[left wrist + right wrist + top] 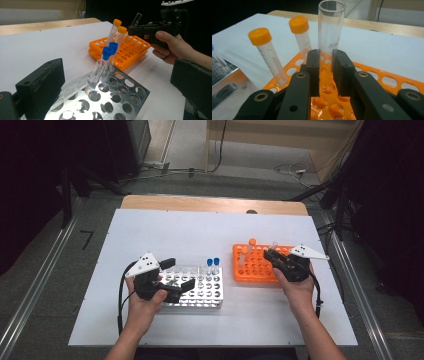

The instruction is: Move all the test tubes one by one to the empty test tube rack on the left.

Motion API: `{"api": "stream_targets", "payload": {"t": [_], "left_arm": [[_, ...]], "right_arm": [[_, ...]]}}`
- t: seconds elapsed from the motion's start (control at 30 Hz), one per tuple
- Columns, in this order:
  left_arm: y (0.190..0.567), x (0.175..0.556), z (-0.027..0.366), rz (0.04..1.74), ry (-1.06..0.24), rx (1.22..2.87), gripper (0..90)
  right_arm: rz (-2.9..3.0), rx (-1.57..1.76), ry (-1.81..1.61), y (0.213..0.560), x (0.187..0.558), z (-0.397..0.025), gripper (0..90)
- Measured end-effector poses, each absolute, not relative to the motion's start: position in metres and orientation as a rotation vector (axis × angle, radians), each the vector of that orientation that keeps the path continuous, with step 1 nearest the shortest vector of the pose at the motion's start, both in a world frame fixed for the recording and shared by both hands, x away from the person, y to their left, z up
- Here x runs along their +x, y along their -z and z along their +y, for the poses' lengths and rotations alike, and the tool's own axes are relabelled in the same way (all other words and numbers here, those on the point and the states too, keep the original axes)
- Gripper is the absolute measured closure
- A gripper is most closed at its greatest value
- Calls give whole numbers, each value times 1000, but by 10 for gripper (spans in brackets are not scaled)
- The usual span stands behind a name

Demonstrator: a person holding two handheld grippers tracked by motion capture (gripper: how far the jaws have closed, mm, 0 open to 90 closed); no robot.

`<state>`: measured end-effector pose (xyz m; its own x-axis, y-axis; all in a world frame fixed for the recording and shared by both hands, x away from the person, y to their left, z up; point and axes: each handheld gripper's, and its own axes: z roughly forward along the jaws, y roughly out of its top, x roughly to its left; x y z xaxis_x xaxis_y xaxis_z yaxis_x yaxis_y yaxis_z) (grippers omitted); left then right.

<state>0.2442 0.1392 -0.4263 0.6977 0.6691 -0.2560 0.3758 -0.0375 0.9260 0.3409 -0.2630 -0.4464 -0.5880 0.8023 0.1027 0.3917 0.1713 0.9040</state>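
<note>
My right gripper is shut on a clear uncapped glass tube, held upright with its bottom just above the holes of the orange rack. Two orange-capped tubes stand in that rack to the left of my jaws. My left gripper is open, its jaws spread wide above the metal rack. That rack holds two blue-capped tubes and a clear uncapped tube.
Both racks sit side by side on a white tabletop, the metal one left of the orange one. A wooden strip runs along the table's far edge. Cables lie on the floor beyond.
</note>
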Motion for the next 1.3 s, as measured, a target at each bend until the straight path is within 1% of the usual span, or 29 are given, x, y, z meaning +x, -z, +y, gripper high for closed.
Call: {"api": "stream_targets", "payload": {"t": [0.5, 1.3], "left_arm": [[423, 244, 134, 836, -299, 1666, 0], [414, 238, 124, 785, -286, 1678, 0]], "right_arm": [[2119, 1042, -1445, 426, 315, -261, 734], [2221, 869, -1549, 403, 285, -233, 734]]}}
